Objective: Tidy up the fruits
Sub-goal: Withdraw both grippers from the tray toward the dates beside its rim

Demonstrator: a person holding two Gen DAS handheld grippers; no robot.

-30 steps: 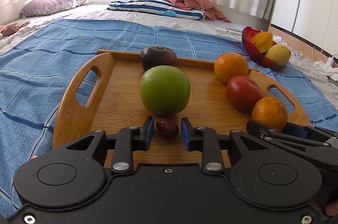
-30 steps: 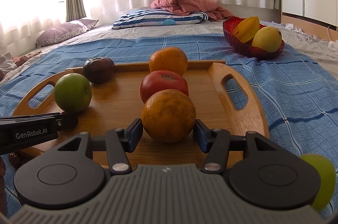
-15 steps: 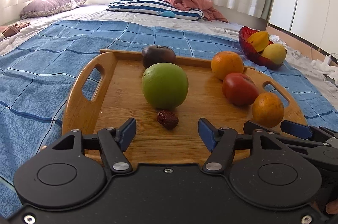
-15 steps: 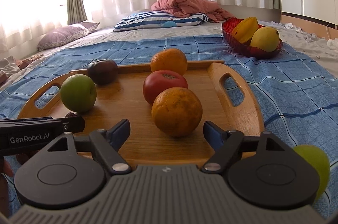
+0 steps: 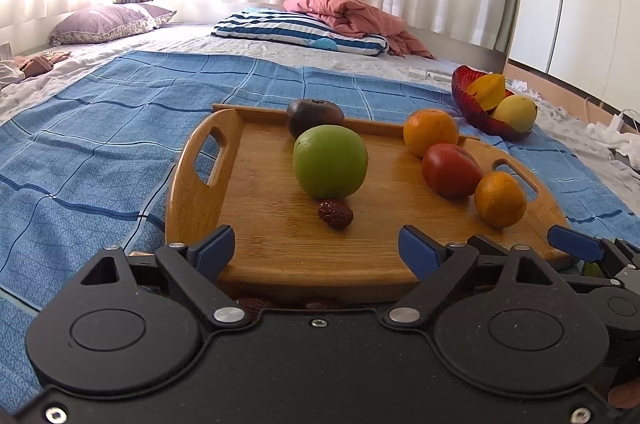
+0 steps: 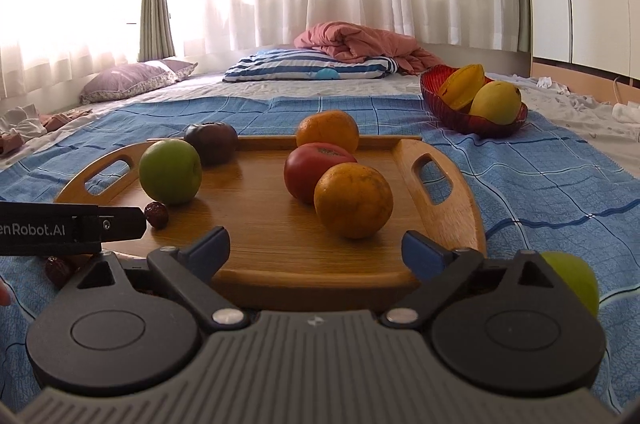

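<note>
A wooden tray (image 5: 272, 248) (image 6: 280, 256) lies on the blue bed cover. On it sit a green apple (image 5: 330, 162) (image 6: 170, 171), a dark purple fruit (image 5: 314, 116) (image 6: 212, 142), a red date (image 5: 335, 214) (image 6: 157, 214), a far orange (image 5: 430, 131) (image 6: 328, 130), a red tomato (image 5: 451, 170) (image 6: 312, 166) and a near orange (image 5: 500, 199) (image 6: 353, 199). My left gripper (image 5: 316, 250) is open and empty at the tray's near edge, behind the date. My right gripper (image 6: 316, 248) is open and empty, behind the near orange.
A red bowl (image 6: 460, 116) (image 5: 486, 118) with yellow fruits stands on the cover at the back right. Another green fruit (image 6: 576, 280) lies right of the tray on the cover. More dates (image 6: 58, 270) lie by the tray's left corner. Pillows and a pink blanket lie behind.
Both grippers opened and drew back. The left one let go of the date, the right one let go of the near orange; both now rest on the tray.
</note>
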